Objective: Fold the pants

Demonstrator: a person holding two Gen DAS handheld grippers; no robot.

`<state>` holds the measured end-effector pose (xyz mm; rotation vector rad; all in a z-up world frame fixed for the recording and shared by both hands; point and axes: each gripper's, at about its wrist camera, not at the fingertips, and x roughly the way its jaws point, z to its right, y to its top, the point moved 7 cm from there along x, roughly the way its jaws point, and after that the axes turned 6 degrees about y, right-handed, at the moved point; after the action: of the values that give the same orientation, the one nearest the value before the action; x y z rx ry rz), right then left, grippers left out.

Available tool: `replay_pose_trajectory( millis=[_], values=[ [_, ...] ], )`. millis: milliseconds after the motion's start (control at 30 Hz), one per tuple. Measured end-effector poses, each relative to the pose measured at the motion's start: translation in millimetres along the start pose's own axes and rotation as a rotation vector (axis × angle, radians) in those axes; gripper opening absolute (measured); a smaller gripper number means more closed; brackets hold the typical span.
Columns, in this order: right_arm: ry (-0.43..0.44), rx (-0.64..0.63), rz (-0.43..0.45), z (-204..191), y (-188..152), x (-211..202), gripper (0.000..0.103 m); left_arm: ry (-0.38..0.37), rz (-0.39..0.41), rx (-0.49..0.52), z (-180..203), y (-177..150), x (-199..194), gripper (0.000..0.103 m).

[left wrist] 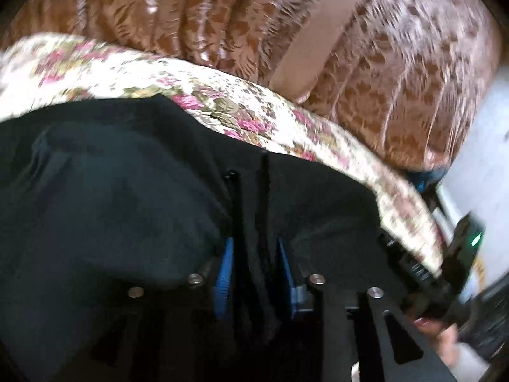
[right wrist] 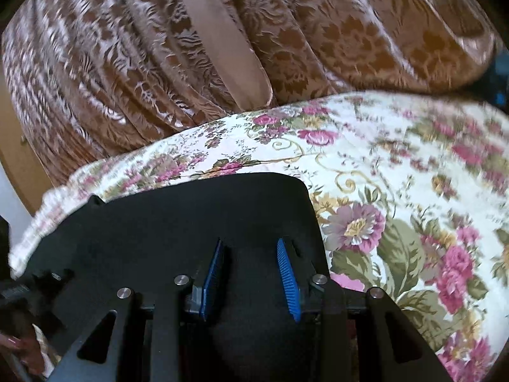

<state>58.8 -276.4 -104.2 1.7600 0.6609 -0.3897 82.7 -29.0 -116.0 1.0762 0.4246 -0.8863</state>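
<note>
The black pants [left wrist: 111, 191] lie on a floral bedspread [left wrist: 111, 70]. In the left wrist view my left gripper [left wrist: 249, 172] is shut on a fold of the black pants between its blue pads [left wrist: 224, 277]. In the right wrist view the pants [right wrist: 191, 216] lie flat with a rounded corner, on the floral bedspread [right wrist: 397, 175]. My right gripper [right wrist: 249, 248] has its blue pads [right wrist: 288, 283] apart with black cloth between them; the fingertips are hidden against the dark cloth. The other gripper shows at the right edge of the left wrist view [left wrist: 445, 267].
A brown patterned curtain [right wrist: 127, 63] with a plain tan tie-back [right wrist: 222, 38] hangs behind the bed. It also shows in the left wrist view [left wrist: 381, 63]. A white wall or floor [left wrist: 486, 159] shows at far right. The bedspread edge [right wrist: 47, 203] is at left.
</note>
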Motion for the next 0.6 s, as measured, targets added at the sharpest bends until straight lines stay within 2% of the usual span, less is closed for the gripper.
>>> replay_pose_trajectory(
  millis=[100,133,200,300,367,500,567,600],
  values=[
    [-0.011,-0.009,0.012,-0.4,-0.4,-1.0,0.036,-0.038,0.026,-0.13,-19.6,4.0,-17.6,0.042],
    [-0.006,-0.001,0.021,0.7,-0.8,-1.9,0.036,-0.015,0.051,-0.152,-27.0,6.7,-26.0,0.044],
    [0.002,0.014,0.042,2.4,-1.7,-3.7,0.036,0.044,0.106,-0.17,-40.9,10.4,-43.7,0.054],
    [-0.011,0.007,0.052,1.9,-1.6,-4.2,0.036,0.069,0.169,-0.199,-59.2,13.8,-67.7,0.061],
    [-0.055,-0.024,0.038,-2.7,-1.0,-4.0,0.037,0.094,0.195,-0.219,-71.2,12.7,-82.3,0.066],
    [-0.173,-0.123,-0.003,-18.9,0.0,-6.1,0.037,0.181,0.27,-0.252,-98.6,11.4,-112.7,0.067],
    [-0.137,-0.115,0.007,-29.1,0.5,-13.3,0.04,0.212,0.302,-0.273,-112.1,10.7,-129.6,0.067],
    [-0.069,-0.096,0.015,-37.8,0.4,-17.6,0.04,0.228,0.328,-0.29,-119.8,10.6,-140.6,0.067]
  ],
)
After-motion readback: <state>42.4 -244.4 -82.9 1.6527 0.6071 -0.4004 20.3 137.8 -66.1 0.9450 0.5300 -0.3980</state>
